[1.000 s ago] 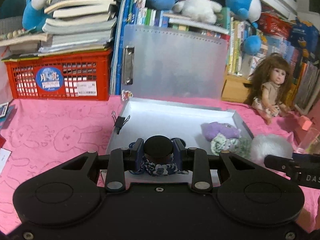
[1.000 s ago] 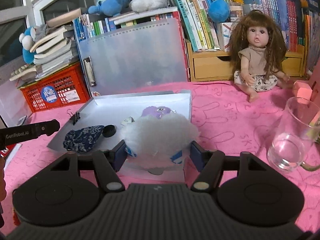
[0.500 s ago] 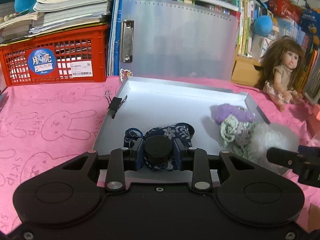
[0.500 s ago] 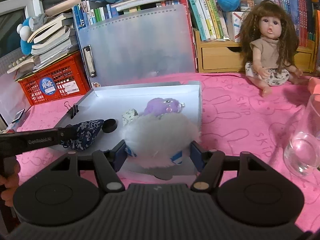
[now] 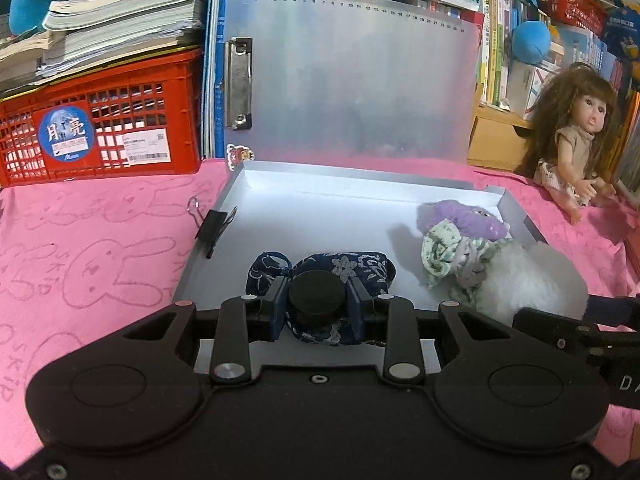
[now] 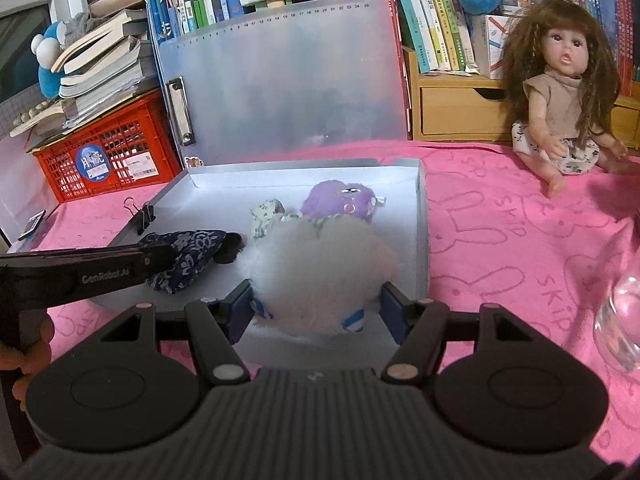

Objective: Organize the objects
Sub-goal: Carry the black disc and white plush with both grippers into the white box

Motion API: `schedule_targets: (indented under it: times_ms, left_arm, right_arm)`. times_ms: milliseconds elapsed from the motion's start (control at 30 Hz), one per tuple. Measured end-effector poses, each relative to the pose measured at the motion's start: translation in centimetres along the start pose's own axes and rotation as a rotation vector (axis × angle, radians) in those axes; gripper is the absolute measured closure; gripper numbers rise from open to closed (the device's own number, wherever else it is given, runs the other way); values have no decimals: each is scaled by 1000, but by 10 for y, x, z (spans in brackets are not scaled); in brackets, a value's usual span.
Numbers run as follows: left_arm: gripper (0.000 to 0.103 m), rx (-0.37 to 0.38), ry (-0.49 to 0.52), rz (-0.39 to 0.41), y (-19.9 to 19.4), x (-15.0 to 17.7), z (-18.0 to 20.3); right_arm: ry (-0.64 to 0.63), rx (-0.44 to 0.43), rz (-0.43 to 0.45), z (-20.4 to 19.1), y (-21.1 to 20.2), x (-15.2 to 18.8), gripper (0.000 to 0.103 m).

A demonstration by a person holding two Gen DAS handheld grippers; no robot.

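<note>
Landmark for all positions: the open grey box (image 5: 280, 216) that is lying on the pink cloth (image 5: 100, 240), its frosted lid (image 5: 352, 72) standing upright at the far edge.

Behind the box: a red crate (image 5: 100, 120) loaded with books to the far left, a doll (image 6: 560, 92) sitting to the far right. A drinking glass (image 6: 620, 320) is standing well to the right of the box.

Right gripper (image 6: 316, 304): jaws are standing about half open and pressing on both sides of a white fluffy ball (image 6: 316, 272). It is hanging over the near right corner of the box, just in front of a purple plush (image 6: 340, 204) and a green patterned cloth (image 6: 266, 216) already lying inside along the right wall.

Left gripper (image 5: 318, 308): jaws are nearly closed, clamping a round black puck (image 5: 317, 295) together with a dark blue floral pouch (image 5: 344, 268). The pouch is draping over the near middle of the box floor; I cannot tell whether it is touching down.

A black binder clip (image 5: 212, 228) is sitting on the left wall.

Key relation: both loads are already over the box interior, directly ahead of and below each set of jaws, left load beside right load, apart. Bare floor is lying further in, toward the lid. Judgement: the next move calls for a short lowering and release; the right hand has less room, since the plush is crowding its corner.
</note>
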State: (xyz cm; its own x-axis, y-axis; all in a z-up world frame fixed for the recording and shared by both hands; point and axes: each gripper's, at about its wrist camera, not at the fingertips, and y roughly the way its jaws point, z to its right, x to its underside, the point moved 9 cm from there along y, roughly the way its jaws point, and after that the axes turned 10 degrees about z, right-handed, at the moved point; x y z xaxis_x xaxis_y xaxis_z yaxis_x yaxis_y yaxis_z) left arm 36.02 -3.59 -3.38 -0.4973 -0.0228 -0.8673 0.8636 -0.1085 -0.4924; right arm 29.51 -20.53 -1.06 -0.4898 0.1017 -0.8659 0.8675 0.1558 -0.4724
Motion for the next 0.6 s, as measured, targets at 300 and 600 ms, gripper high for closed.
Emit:
schedule_targets:
  times_ms: [300,600]
  left_arm:
    - [73,-4,2,12,18,-4,2]
    - [73,-15,22,25,24,-3,5]
  right_arm:
    - [6,-1,-18,-2,16,-5,35]
    - [9,10,-45,-3,27,4,35]
